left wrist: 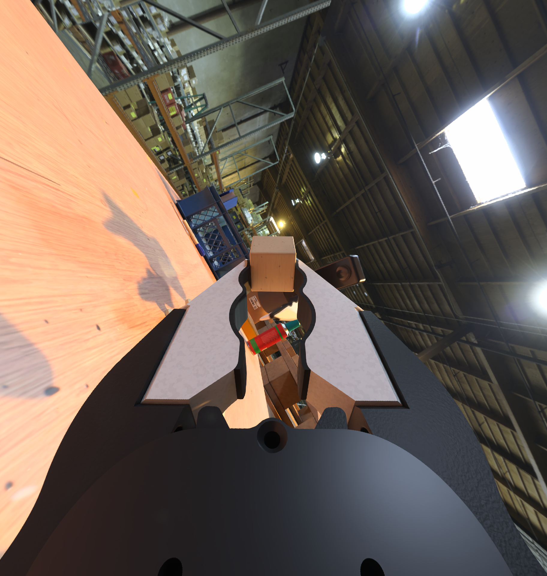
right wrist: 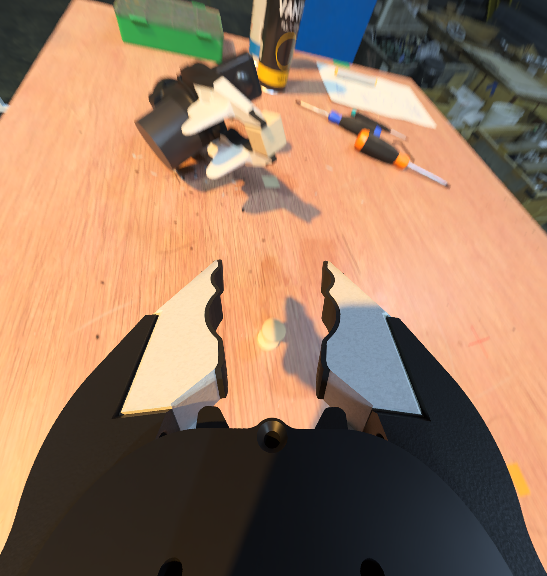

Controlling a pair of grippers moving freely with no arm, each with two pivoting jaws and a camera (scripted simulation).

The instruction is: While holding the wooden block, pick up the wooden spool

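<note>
Stretching wide under warehouse racking, the orange wooden tabletop (right wrist: 390, 249) carries scattered screwdrivers (right wrist: 381, 149) and a green box (right wrist: 172, 34). The left hand-held gripper (left wrist: 272, 271) clamps the wooden block (left wrist: 272, 265) at its tips. The right hand-held gripper (right wrist: 272, 265) gapes wide, the pale wooden spool (right wrist: 271, 334) on the tabletop between its fingers.

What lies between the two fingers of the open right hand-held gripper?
In the right wrist view, the wooden spool stands on the table between the right hand-held gripper fingers, touching neither; otherwise bare tabletop.
</note>
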